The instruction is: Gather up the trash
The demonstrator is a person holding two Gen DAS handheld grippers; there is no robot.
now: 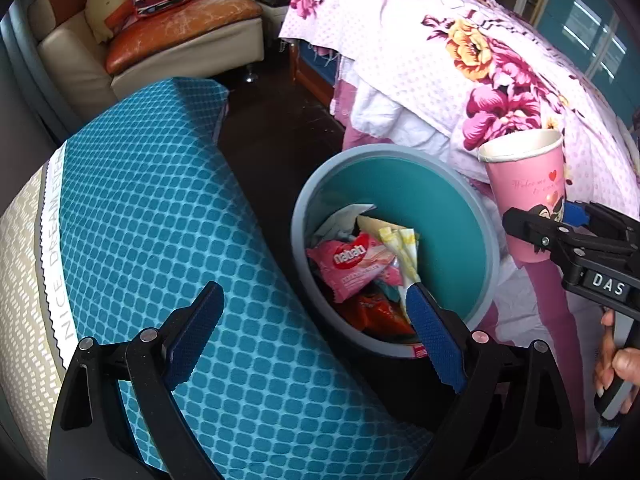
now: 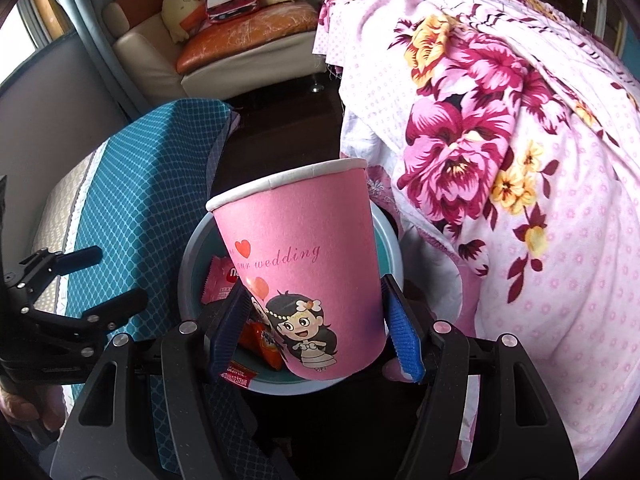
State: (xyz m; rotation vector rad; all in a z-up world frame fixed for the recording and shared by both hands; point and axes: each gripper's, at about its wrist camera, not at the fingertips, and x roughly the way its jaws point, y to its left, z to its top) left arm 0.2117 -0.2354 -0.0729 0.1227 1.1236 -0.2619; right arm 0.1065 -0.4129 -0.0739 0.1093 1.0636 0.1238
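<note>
Right gripper (image 2: 316, 336) clamped on pink cup (image 2: 304, 276) above bin (image 1: 448, 208); left gripper (image 1: 316, 332) jaws apart, empty. Mattress (image 1: 160, 220) at nine o'clock, floral quilt (image 2: 520, 160) at three.

A dark floor (image 1: 276, 128) carries a round bin (image 1: 452, 224) with a grey rim and teal inner wall, standing in the gap between a teal-covered mattress (image 1: 152, 216) and a bed draped in a pink floral quilt (image 1: 460, 60). Inside the bin lie a pink snack wrapper (image 1: 352, 264), an orange wrapper (image 1: 380, 312) and pale yellow sachets (image 1: 404, 244). At the far side of the floor stands a cream sofa (image 1: 168, 52) with an orange seat cushion (image 1: 180, 24) on it.
</note>
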